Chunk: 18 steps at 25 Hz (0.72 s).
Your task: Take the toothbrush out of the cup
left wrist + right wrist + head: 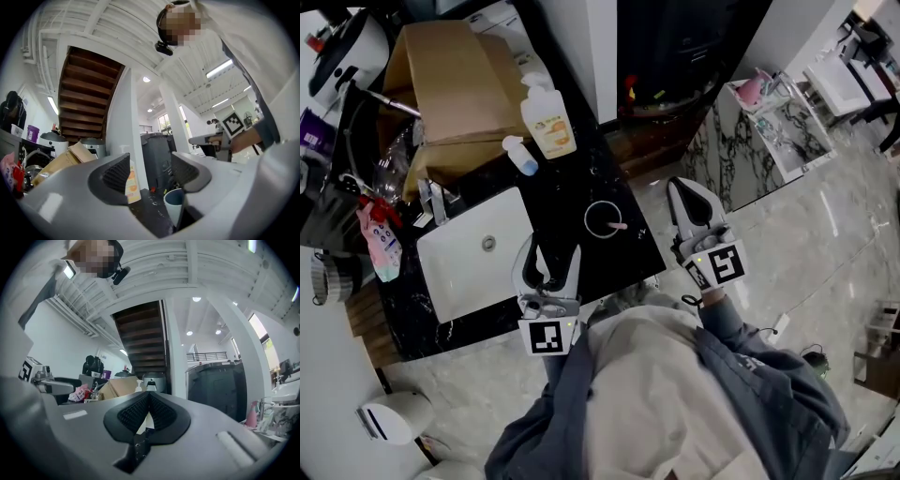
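Note:
A round cup stands on the black counter just right of the sink, and a pink toothbrush leans at its right rim. My left gripper hovers over the counter's front edge, a little near-left of the cup, jaws open and empty. In the left gripper view the pale blue cup shows low between the jaws, by the right one; the toothbrush is hidden there. My right gripper hangs off the counter's right end over the floor, shut on nothing, its pads pressed together.
A white sink basin with a faucet fills the counter's left. Behind it stand a soap pump bottle, a small spray bottle and a cardboard box. A marble-fronted shelf unit stands at the right on the marble floor.

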Tool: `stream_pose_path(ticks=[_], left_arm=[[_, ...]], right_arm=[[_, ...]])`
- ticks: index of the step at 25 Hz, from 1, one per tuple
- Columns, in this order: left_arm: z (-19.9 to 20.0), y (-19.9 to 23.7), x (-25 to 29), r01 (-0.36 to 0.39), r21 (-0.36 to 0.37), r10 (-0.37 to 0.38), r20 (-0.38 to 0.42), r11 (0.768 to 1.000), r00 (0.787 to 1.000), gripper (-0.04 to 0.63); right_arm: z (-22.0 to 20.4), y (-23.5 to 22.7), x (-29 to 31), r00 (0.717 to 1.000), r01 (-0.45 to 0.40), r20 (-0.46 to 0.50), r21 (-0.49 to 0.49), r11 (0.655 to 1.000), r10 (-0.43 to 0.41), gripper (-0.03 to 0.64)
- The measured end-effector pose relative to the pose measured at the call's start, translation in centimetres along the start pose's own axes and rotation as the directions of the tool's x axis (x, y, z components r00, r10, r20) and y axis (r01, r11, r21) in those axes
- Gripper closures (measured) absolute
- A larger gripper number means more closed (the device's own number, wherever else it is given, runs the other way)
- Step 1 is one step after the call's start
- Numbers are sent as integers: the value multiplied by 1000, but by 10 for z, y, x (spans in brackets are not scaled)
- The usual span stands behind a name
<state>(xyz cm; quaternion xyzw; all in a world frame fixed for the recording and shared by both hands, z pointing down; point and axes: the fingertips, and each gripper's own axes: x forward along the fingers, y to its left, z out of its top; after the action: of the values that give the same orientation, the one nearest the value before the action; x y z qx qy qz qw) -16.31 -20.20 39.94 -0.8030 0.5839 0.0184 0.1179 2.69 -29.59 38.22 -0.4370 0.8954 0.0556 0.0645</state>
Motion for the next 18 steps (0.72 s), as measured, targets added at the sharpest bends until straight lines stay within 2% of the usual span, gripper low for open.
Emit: stream_pose_path(ticks=[2, 4, 7, 9, 13, 18], left_arm=[[-6, -12, 5, 37, 25, -36, -27, 999, 999, 299], [-21, -29, 9, 94, 86, -85, -99, 992, 991, 299], [-42, -56, 17, 212, 238, -166, -198, 948, 966, 299], [-53, -71, 24, 268, 294, -202, -236, 918, 951, 299], [-75, -93, 35, 340, 305, -255, -284, 890, 924, 299], [-97, -105, 45, 380, 329, -268, -338, 864, 902, 299]], right_arm=[[1, 2, 1, 1000, -4, 1, 0, 1000, 4, 612], [1, 3, 2, 1000, -7, 0, -1, 1000, 7, 612], [1, 3, 1, 1000, -7, 1, -4, 1000, 7, 612], [2, 3, 0, 1000, -4, 2, -6, 1000, 4, 612], [3, 2, -1, 1000, -2, 2, -6, 1000, 2, 612], [4, 0, -2, 1000, -1, 5, -7, 1000, 1, 612]])
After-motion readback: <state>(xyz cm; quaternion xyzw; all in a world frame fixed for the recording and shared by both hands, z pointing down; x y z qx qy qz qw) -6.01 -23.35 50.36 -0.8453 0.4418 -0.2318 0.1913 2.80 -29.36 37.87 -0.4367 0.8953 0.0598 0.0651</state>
